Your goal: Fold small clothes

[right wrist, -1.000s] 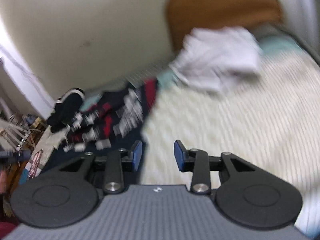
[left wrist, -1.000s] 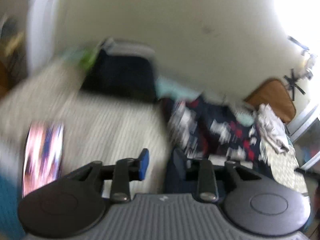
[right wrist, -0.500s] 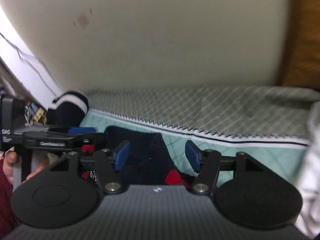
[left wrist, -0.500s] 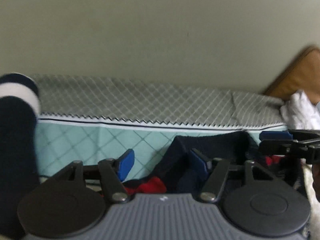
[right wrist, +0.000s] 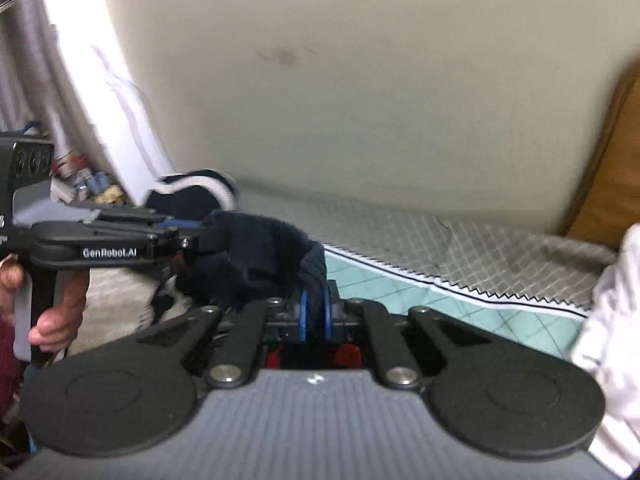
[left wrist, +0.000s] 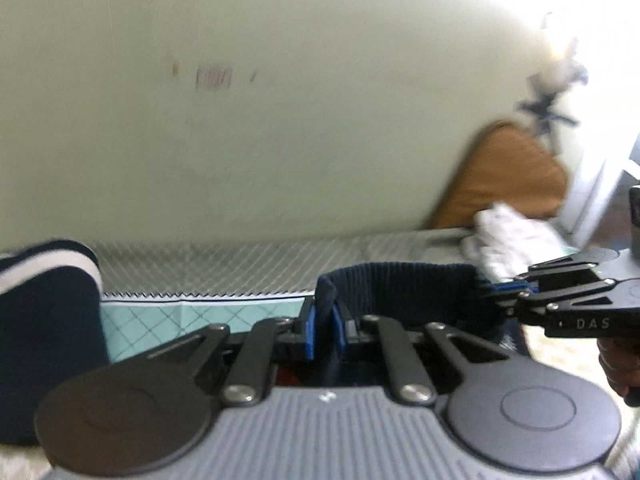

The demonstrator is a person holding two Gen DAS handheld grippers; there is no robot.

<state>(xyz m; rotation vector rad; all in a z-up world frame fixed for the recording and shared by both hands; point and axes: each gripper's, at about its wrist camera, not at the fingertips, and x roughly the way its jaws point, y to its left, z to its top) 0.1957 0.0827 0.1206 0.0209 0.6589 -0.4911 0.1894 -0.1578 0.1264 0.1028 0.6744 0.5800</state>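
Both hand-held grippers now clamped on the navy garment's ribbed edge, one at each end.

Left wrist view: half a sec ago the left hand-held gripper (left wrist: pixel 323 330) had jaws apart round the dark cloth w/ the bed below; now blue pads are pinched tight on the navy garment (left wrist: pixel 400 284), ribbed band pulled straight across to the right hand-held gripper (left wrist: pixel 494 290), also nipped on it. Rolled navy-white piece (left wrist: pixel 44 280) sits left on the bed (left wrist: pixel 224 258); white clothes (left wrist: pixel 508 236) by the brown headboard (left wrist: pixel 504 172). Right wrist view: right hand-held gripper (right wrist: pixel 315 312) likewise gone from wide to closed on the hem; left hand-held gripper (right wrist: pixel 192 236) holds the far end, a hand (right wrist: pixel 56 312) under it. Judgement: both corners secured, garment lifted clear of the bed, ready to spread flat for 1st fold.
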